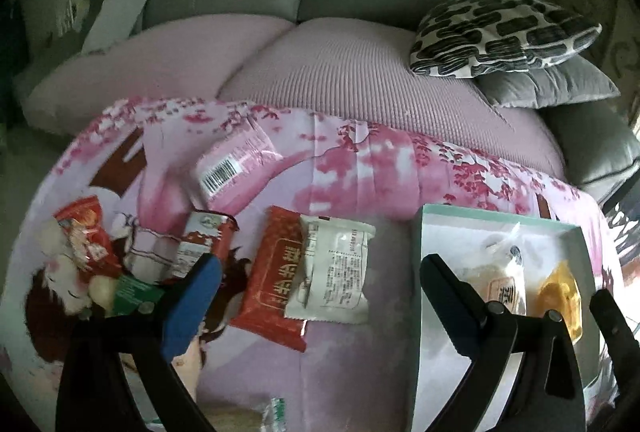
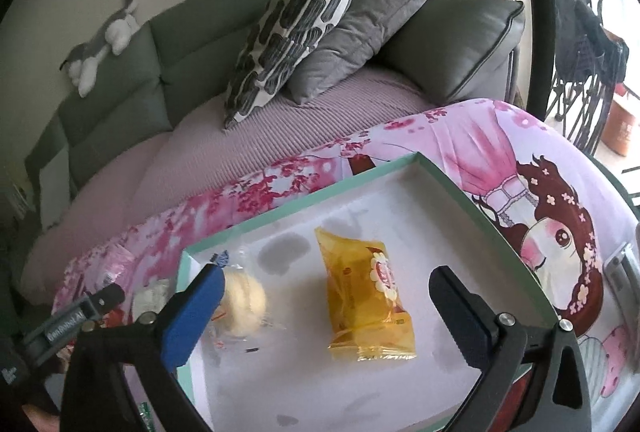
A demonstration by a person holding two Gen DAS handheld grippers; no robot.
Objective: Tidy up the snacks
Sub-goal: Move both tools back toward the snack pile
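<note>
Here the right tool (image 2: 324, 296) hangs over the mint-edged box (image 2: 460, 192), its jaws spread as wide as they go and gripping nothing. Between them a yellow snack packet (image 2: 364, 296) lies on the box floor, with a clear-wrapped round pastry (image 2: 244, 302) beside the left jaw. The left tool (image 1: 320, 272) is also wide open and empty, above a red packet (image 1: 276, 272) and a white packet (image 1: 336, 272) overlapping on the pink patterned cloth (image 1: 360, 160) covering the desk, left of the box.
</note>
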